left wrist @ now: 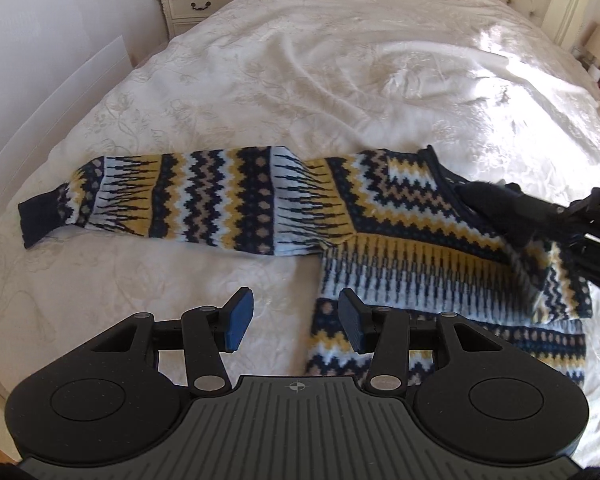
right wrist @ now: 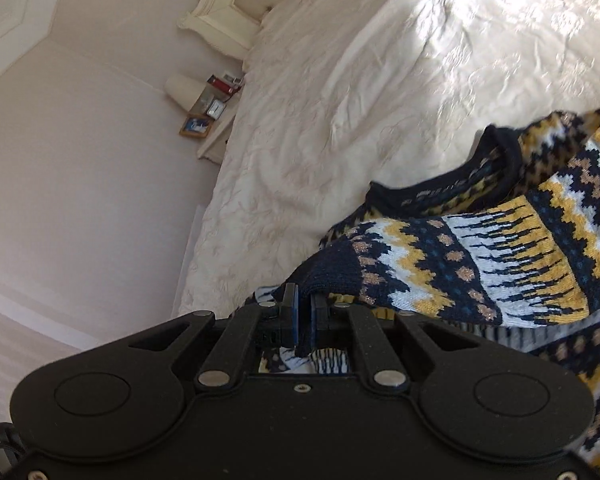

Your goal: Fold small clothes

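While the jumper (left wrist: 380, 216) lies flat on the bed (left wrist: 300, 80), its long left sleeve (left wrist: 172, 200) points out toward nine o'clock, all stretched out and not yet folded in. Next comes the left gripper (left wrist: 296, 320), low at six o'clock; its jaws are wide open and hold nothing, with one blue pad over bare bed and the other over the jumper's side edge, so I think it is waiting its turn to grab. Over at three o'clock, the right gripper (right wrist: 303, 312) has its jaws squeezed tight on the dark cuff (right wrist: 324, 276) of the other sleeve, which is lifted and pulled across the jumper's front, likely to fold it inward. Under it all is a cream, crinkly bed cover with sun on it. A bedside table (left wrist: 204, 0) sits far off at eleven o'clock.
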`<state>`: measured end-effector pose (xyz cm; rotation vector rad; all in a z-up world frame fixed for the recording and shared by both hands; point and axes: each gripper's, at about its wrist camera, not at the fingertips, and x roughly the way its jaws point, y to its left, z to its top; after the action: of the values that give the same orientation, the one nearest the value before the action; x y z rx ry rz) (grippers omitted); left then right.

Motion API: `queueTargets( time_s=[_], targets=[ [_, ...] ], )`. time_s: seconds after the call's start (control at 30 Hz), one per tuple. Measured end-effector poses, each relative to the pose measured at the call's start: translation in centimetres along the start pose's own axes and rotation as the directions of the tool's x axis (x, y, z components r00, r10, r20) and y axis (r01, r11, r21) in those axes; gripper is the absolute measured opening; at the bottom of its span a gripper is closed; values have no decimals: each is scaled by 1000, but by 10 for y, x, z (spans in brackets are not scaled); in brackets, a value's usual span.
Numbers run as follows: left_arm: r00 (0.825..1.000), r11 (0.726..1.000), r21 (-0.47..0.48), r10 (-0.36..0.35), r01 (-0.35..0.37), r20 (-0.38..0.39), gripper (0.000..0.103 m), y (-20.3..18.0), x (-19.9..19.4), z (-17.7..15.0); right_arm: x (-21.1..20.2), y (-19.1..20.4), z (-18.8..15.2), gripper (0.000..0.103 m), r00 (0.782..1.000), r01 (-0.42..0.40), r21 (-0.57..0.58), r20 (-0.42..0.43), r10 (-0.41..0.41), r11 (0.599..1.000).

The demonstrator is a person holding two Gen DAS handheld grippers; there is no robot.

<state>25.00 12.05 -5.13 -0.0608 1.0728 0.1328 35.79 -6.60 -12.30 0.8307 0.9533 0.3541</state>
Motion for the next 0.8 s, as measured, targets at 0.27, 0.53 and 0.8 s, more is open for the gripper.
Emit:
queueTargets(
  time_s=[0.27, 0.53, 0.8],
  targets=[
    [1000, 1000, 10, -27, 27, -15, 46, 15, 16, -3, 35, 11, -43, 34, 981, 114, -132, -140, -132, 985],
    [992, 993, 16, -116, 117, -54, 46, -8, 41, -8, -4, 13, -51, 63, 956, 232, -316, -104, -276, 920],
    [950, 963, -69, -270, 262, -159, 46, -38, 73, -24, -36, -10, -49, 65, 939, 292, -340, -78, -336, 894]
  ],
)
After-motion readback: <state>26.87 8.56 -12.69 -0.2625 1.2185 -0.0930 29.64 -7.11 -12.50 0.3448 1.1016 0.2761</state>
